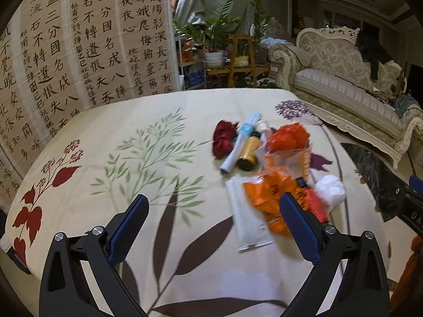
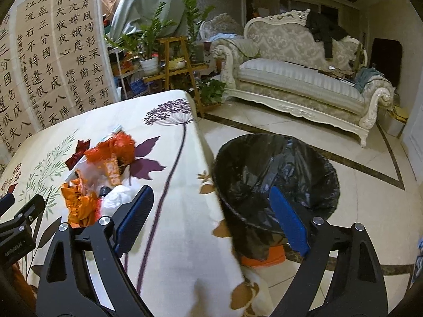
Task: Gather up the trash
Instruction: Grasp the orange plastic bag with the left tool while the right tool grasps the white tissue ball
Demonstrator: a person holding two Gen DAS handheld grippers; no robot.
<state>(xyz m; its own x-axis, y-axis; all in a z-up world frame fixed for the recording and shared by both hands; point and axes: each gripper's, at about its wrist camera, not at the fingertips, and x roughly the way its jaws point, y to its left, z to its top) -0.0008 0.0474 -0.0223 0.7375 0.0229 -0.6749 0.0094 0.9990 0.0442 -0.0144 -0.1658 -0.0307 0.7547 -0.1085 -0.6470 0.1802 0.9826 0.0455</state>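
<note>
We are holding both tongs, left (image 1: 214, 227) and right (image 2: 211, 219), spread and empty, approaching the litter pile (image 1: 275, 169) heaped near the tabletop (image 1: 132, 158) edge beside the bin (image 2: 277, 174).

Orange wrapper (image 1: 267, 198): we are seeing it motion-blurred, partly behind the left gripper's finger (image 1: 298, 227).
Red-capped item (image 1: 314, 203): we are failing to identify it.
Bin (image 2: 277, 174): the tablecloth (image 2: 185, 211) is hiding its near side.
Sofa (image 1: 343, 84): the frame edge is cropping it.

Both wrist views look across the table (image 1: 185, 277) (sharing its trash pile (image 2: 105, 174)).
</note>
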